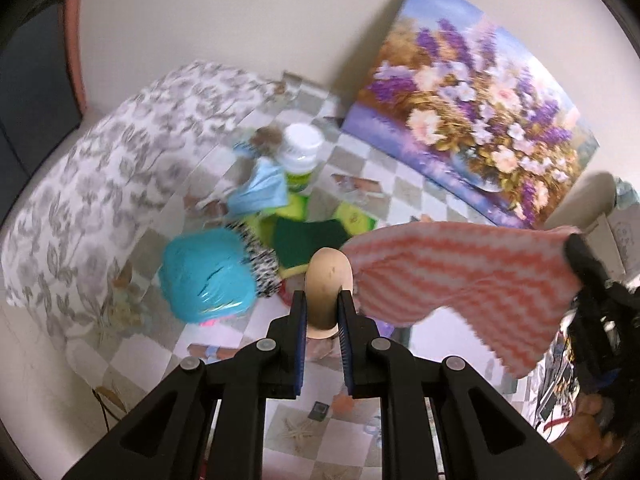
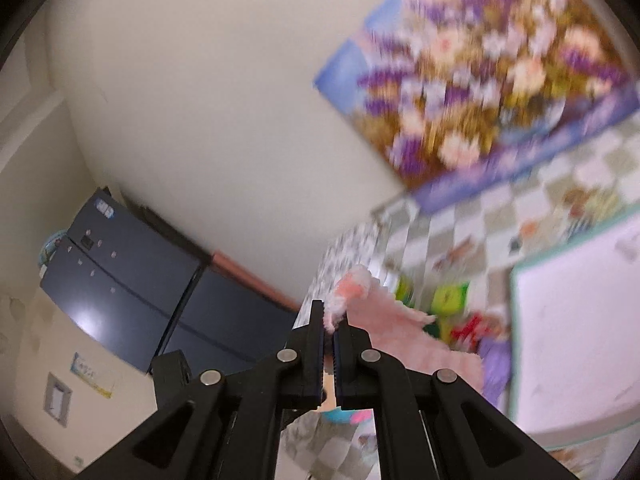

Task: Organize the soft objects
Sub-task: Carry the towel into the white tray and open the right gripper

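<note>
My left gripper [image 1: 322, 300] is shut on a beige roll-like piece [image 1: 327, 280] at the end of a pink-and-white striped cloth [image 1: 464, 280]. The cloth stretches in the air to the right, where my right gripper [image 1: 576, 248] holds its other corner. In the right wrist view my right gripper [image 2: 330, 320] is shut on the bunched pink cloth [image 2: 352, 292], which hangs down to the right. Below lie green-and-yellow sponges [image 1: 308, 232], a turquoise shower cap [image 1: 208, 276] and blue face masks [image 1: 260, 192] on the checkered tablecloth [image 1: 360, 160].
A floral fabric box [image 1: 100, 184] stands at the left of the table. A white-lidded jar [image 1: 300, 152] stands behind the masks. A flower painting [image 1: 472, 120] leans on the wall. A white tray with a green rim [image 2: 572, 328] sits at the right.
</note>
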